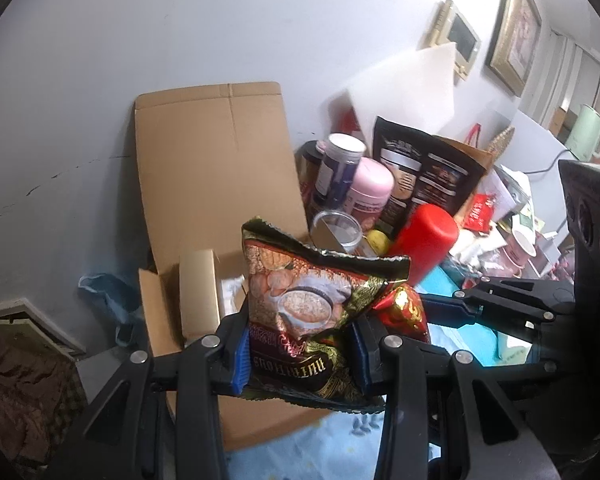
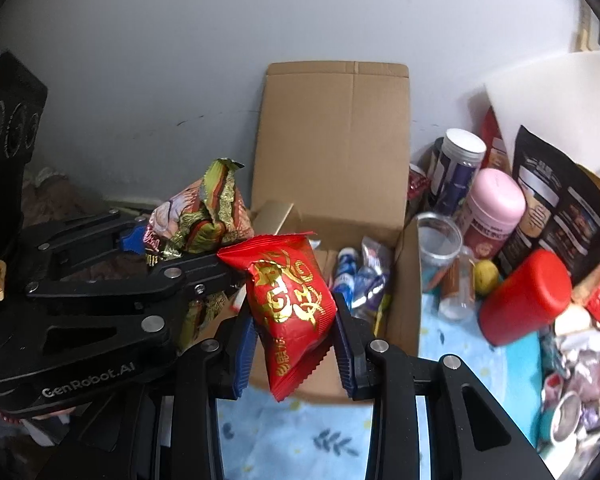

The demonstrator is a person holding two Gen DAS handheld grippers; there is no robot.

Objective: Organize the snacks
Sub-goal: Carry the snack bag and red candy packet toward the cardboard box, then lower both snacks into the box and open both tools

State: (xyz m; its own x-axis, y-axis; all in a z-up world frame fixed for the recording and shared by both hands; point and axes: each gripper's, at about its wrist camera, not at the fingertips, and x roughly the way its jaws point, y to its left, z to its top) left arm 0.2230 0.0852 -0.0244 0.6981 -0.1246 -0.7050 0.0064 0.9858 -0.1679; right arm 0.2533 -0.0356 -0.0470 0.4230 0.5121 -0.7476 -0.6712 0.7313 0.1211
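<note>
We see the left hand-held gripper [image 1: 300,354] pinching a dark cereal packet [image 1: 312,304] between its blue pads, packet upright, in front of the open cardboard box [image 1: 220,168]. The right hand-held gripper [image 2: 296,344] pinches a red snack packet [image 2: 292,304] with gold print, just beside the left one, near the box's front edge. Inside the box we spot a few small blue-white packets [image 2: 360,280] and a gold carton [image 1: 198,292]. Right of the box, on the surface with the blue cloth [image 2: 300,440], stand a red canister [image 2: 524,300], a pink jar [image 2: 494,212] and a black pouch [image 2: 560,208].
</note>
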